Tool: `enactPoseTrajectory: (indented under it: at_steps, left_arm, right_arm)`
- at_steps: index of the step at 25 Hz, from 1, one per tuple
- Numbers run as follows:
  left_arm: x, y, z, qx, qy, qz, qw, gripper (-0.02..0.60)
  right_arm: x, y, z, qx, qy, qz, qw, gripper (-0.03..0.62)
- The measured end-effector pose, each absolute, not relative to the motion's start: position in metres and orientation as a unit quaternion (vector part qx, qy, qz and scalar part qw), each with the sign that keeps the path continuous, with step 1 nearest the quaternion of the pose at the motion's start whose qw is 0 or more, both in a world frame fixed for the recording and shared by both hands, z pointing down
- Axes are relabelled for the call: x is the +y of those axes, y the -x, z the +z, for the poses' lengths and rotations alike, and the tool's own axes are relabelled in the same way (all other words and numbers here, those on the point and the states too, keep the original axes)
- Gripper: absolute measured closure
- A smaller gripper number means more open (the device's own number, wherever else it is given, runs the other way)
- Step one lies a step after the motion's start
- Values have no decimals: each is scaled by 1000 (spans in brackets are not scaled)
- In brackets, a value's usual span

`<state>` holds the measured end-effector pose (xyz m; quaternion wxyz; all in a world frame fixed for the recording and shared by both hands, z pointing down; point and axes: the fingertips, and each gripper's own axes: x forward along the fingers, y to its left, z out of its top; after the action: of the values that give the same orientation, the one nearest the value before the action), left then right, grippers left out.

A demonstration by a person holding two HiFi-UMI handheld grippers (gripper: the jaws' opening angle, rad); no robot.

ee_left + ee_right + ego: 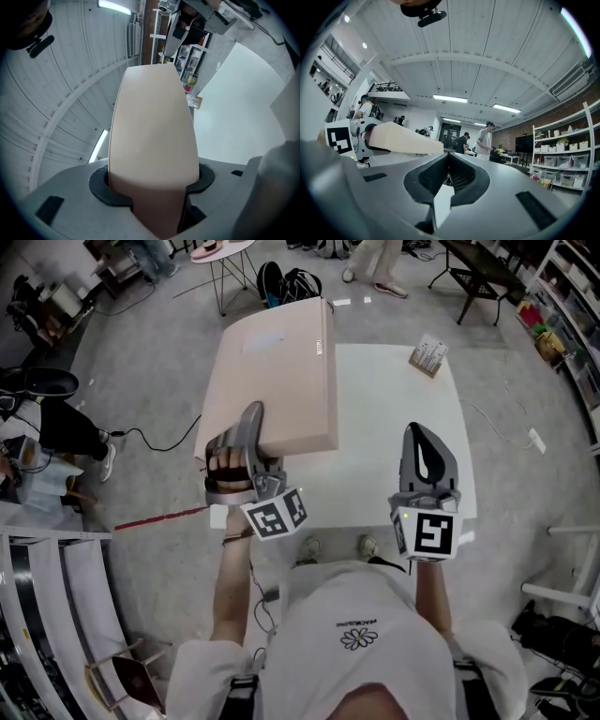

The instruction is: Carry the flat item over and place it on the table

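Note:
A flat beige slab (281,371) juts away from me, partly over the left edge of the white table (394,418). My left gripper (246,427) is shut on its near edge. In the left gripper view the slab (154,136) fills the gap between both pads and hides most of what lies ahead; the table (239,108) shows at the right. My right gripper (424,432) hovers over the table's front right, shut on nothing. The right gripper view shows its jaws (449,161) meeting, with the slab (405,138) and the left gripper (361,138) off to the left.
A small box of cards (427,354) stands at the table's far right corner. Backpacks (286,282), a round side table (220,251) and a black chair (478,273) stand beyond. Shelves (567,306) line the right wall. People (485,138) stand further off.

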<state>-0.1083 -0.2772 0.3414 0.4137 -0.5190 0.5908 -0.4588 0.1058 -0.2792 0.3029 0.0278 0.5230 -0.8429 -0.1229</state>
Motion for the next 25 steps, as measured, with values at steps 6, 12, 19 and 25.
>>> enactPoseTrajectory:
  at_steps: [6,12,19,25]
  left_arm:
    - [-276,108,349,578,525,-468,413,285]
    - [-283,107,365,544,563,-497,375,285]
    - [-303,104,411,459,592,-571,334,285]
    - [-304,99,449,413,622,-592,302,285]
  right_arm:
    - [-276,-111,305,-839,-529,-124,30,582]
    - [-271,-112,311,-836,-532,-122,46,582]
    - [-274,-118,317,-837,-531,-123,51,582]
    - [-275,-123,327,-833,-537,-116,67,582]
